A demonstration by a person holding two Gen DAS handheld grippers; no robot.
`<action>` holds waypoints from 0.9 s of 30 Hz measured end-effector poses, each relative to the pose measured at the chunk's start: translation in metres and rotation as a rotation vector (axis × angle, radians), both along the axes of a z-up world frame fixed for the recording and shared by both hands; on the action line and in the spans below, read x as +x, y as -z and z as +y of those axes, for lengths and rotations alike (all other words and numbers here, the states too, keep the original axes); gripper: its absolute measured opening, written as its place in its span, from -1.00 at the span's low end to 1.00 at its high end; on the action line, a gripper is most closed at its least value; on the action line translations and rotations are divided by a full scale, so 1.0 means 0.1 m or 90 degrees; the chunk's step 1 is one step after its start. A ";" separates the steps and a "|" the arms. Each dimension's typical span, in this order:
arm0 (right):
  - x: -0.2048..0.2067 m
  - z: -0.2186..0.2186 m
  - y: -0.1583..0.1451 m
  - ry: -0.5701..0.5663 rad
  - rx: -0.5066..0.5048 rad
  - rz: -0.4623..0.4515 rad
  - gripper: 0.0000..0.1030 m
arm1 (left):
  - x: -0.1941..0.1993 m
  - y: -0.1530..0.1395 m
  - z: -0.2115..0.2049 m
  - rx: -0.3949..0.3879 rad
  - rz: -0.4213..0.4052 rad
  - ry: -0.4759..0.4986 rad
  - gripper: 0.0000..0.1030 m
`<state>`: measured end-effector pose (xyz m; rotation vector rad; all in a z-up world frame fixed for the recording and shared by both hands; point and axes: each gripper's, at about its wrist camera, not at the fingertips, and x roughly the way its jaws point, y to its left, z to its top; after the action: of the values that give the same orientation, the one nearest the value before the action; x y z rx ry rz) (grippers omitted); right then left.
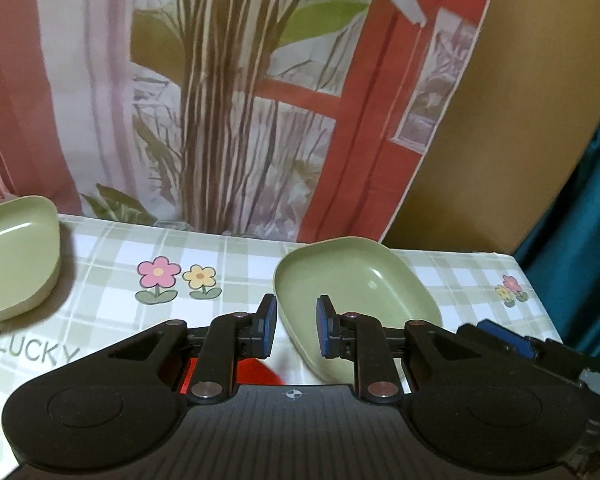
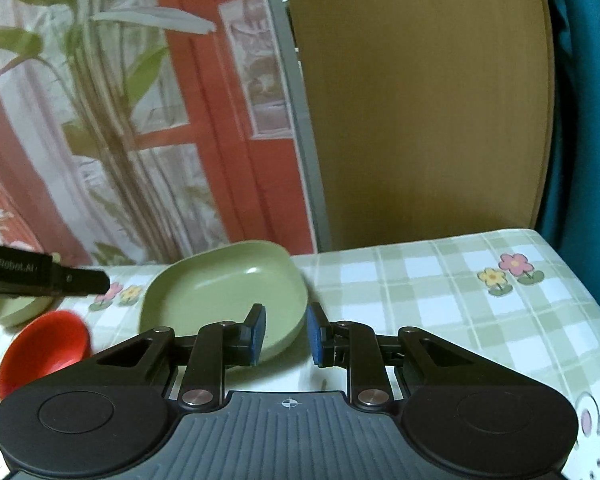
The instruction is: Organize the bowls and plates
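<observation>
The tabletop [image 1: 260, 256], under a green checked cloth with printed flowers, is carrying three dishes that are lying apart from one another, so the organizing appears barely begun: nothing is stacked yet. The largest, a green plate [image 1: 356, 284], is sitting right of centre, just beyond both claws; it is lying flat, hollow up, and its long axis is running from the near side toward the far left. A second green plate [image 1: 16, 256] is resting at the far left edge, well apart from the first. A smaller red bowl [image 2: 44, 348] is sitting near, left of the first plate. The left claw [image 1: 297, 326] is hanging above that plate's near rim, jaws slightly parted and gripping nothing. The right claw [image 2: 286, 334] is hovering at the plate's near right corner, likewise parted and empty.
</observation>
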<state>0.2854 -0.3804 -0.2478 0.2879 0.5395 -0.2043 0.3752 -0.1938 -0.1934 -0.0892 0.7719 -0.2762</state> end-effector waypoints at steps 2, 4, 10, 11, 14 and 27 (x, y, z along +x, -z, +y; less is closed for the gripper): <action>0.11 -0.07 0.04 0.004 0.003 0.004 -0.59 | 0.07 0.04 -0.04 0.002 0.004 0.000 -0.56; 0.20 -0.12 0.09 0.005 0.011 0.009 -0.59 | 0.13 0.07 -0.07 0.007 0.006 0.001 -0.56; 0.34 -0.17 0.26 0.003 0.028 0.032 -0.76 | 0.30 0.16 -0.12 0.006 0.023 -0.004 -0.56; 0.34 -0.17 0.28 0.005 0.030 0.034 -0.80 | 0.32 0.18 -0.13 0.008 0.024 -0.004 -0.56; 0.33 -0.20 0.31 0.007 0.044 0.028 -0.80 | 0.33 0.23 -0.16 0.016 0.028 0.000 -0.56; 0.31 -0.22 0.36 0.012 0.054 0.016 -0.83 | 0.39 0.32 -0.18 0.020 0.026 -0.009 -0.44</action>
<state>0.3160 -0.4021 -0.2839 0.3732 0.5710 -0.2037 0.4146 -0.2114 -0.2254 -0.0713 0.8151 -0.2493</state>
